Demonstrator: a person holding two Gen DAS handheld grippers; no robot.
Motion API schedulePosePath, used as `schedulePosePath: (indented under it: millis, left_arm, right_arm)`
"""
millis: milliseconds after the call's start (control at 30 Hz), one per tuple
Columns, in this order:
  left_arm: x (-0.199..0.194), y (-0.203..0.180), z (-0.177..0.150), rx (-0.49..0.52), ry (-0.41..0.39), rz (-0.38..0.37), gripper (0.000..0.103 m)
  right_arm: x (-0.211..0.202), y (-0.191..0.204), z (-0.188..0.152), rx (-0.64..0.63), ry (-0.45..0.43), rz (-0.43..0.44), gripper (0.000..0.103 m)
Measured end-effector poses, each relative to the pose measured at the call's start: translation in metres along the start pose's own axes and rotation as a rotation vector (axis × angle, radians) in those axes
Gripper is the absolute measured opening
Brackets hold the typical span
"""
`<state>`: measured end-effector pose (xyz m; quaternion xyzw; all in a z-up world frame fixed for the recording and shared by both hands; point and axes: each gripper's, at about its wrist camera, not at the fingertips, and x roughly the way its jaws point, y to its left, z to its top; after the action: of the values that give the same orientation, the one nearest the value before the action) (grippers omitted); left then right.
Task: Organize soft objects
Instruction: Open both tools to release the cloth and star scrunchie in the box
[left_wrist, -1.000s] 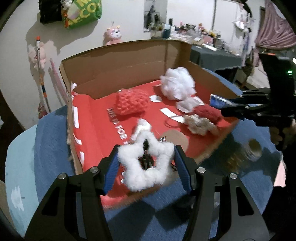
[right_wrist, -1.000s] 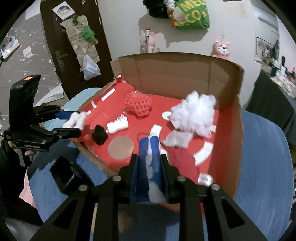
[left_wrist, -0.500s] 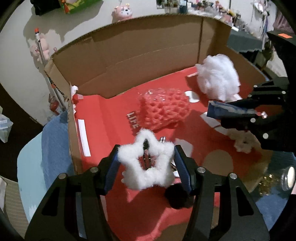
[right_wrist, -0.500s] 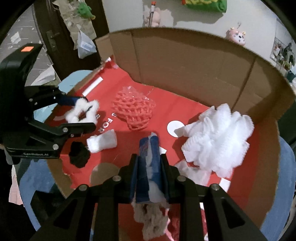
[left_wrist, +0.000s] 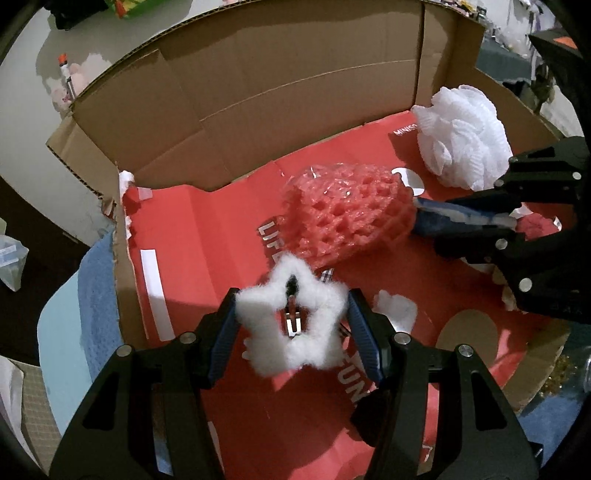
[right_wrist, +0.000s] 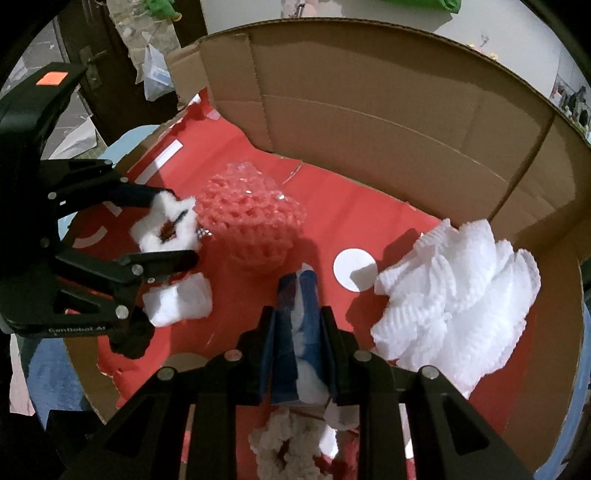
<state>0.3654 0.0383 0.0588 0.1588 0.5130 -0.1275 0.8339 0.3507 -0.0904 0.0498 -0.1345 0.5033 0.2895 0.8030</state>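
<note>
Fluffy white star (left_wrist: 291, 325) clamped above red box floor, pink mesh pouf (left_wrist: 347, 218) lying behind

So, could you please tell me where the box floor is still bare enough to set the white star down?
The red floor lies bare between the box's left cardboard wall and the pink foam net. The right side is crowded: the white mesh puff, a small white foam scrap and the right tongs. The fluffy white star clip hangs in the left tongs.

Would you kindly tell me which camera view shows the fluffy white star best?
The left wrist view: the fluffy white star sits face-on between the left hand-held gripper fingers, showing its points and open middle. The right wrist view shows it smaller, at an angle and partly hidden by a finger.
</note>
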Motion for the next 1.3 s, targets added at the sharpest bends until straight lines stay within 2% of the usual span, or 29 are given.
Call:
schedulePosePath:
  millis: [333, 367, 467, 567, 767, 867, 933, 1067, 1133, 1300]
  left_arm:
    - [0.003, -0.006, 0.001, 0.009, 0.003, 0.007, 0.056]
    - [0.002, -0.005, 0.001, 0.007, 0.002, 0.008, 0.057]
    - [-0.003, -0.004, 0.0, -0.005, -0.004, 0.011, 0.067]
    - [-0.011, -0.001, -0.003, -0.013, -0.021, 0.016, 0.068]
    - [-0.026, 0.0, -0.009, -0.042, -0.04, 0.002, 0.068]
    - [-0.042, 0.0, -0.015, -0.071, -0.079, -0.02, 0.071]
    - [-0.052, -0.003, -0.018, -0.088, -0.104, -0.04, 0.077]
    - [-0.082, -0.014, -0.03, -0.104, -0.207, -0.076, 0.082]
    - [-0.094, -0.019, -0.035, -0.112, -0.252, -0.084, 0.088]
    - [-0.12, -0.035, -0.055, -0.137, -0.377, -0.097, 0.09]
  right_arm:
    - [0.007, 0.002, 0.001, -0.013, 0.021, -0.019, 0.028]
    - [0.009, 0.003, 0.001, -0.013, 0.023, -0.019, 0.03]
    - [0.01, 0.005, 0.002, -0.017, 0.024, -0.015, 0.052]
    - [0.005, 0.007, 0.0, -0.034, 0.01, -0.04, 0.053]
    - [-0.021, 0.007, -0.008, -0.014, -0.049, -0.028, 0.056]
    - [-0.041, 0.008, -0.015, -0.003, -0.088, -0.043, 0.064]
    - [-0.056, 0.008, -0.021, 0.011, -0.119, -0.052, 0.067]
    - [-0.085, 0.007, -0.04, 0.061, -0.185, -0.073, 0.078]
    - [-0.101, 0.007, -0.049, 0.086, -0.224, -0.103, 0.084]
    - [-0.126, 0.015, -0.073, 0.122, -0.303, -0.189, 0.099]
